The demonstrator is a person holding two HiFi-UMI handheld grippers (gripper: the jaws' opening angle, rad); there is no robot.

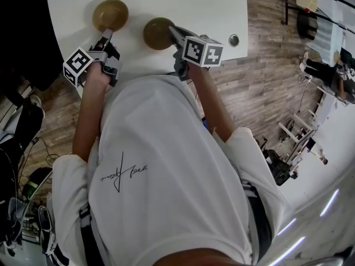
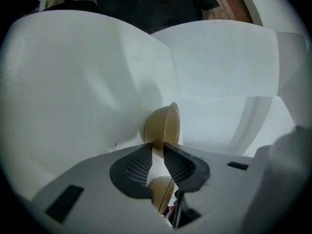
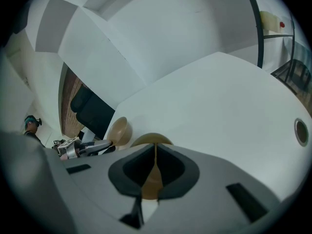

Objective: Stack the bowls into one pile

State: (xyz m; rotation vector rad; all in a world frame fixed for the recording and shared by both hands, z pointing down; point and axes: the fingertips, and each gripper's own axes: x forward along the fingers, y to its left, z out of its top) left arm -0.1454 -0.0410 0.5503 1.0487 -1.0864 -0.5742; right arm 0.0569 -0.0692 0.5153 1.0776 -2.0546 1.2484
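Two tan bowls stand apart on the white table [image 1: 183, 4]. In the head view my left gripper [image 1: 105, 35] reaches the near rim of the left bowl [image 1: 110, 14]. In the left gripper view that bowl [image 2: 163, 123] has its wall between the jaws, and both tips touch it. My right gripper [image 1: 172, 31] is shut on the near rim of the right bowl [image 1: 158, 33]. The right gripper view shows this bowl's thin wall [image 3: 152, 139] pinched between the closed pads, with the left bowl [image 3: 118, 130] and left gripper [image 3: 97, 146] beyond it.
A round metal-ringed hole [image 1: 233, 40] sits in the table near its right edge. A black chair [image 1: 22, 37] stands off the table's left side. The table's near edge runs just under both grippers, with wooden floor [image 1: 260, 65] around it.
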